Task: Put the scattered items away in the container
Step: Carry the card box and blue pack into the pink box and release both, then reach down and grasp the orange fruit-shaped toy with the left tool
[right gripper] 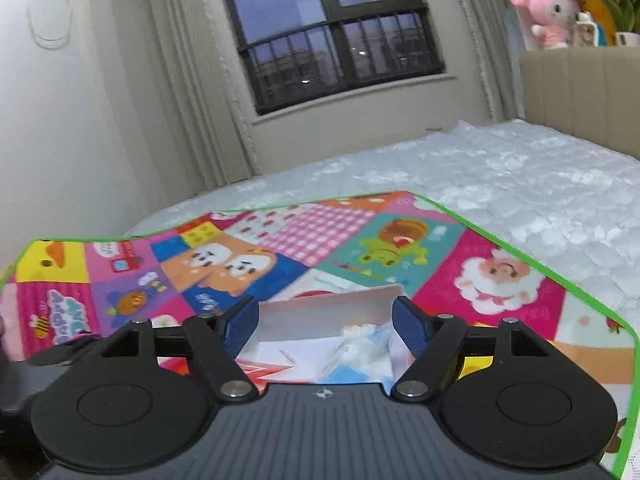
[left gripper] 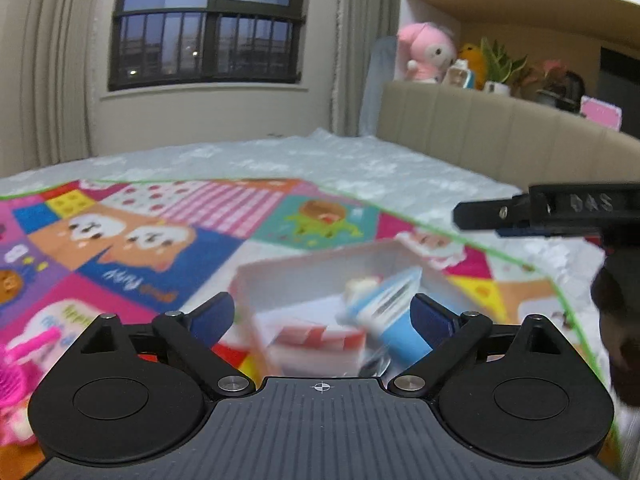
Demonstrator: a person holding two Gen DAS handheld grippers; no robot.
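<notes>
left gripper (left gripper: 322,316) jaws apart, empty | right gripper (right gripper: 324,322) jaws apart, empty | white box (left gripper: 280,276): blue tube (left gripper: 400,320), red-white pack (left gripper: 316,338)

Bedroom setting with a patterned play mat on a bed.
A colourful cartoon mat (right gripper: 280,264) is spread over a white quilted bedspread (right gripper: 520,176). A barred window (left gripper: 208,24) is flanked by curtains (right gripper: 192,92). A pink plush toy (left gripper: 428,54) is seen above the beige headboard (left gripper: 500,132).
</notes>
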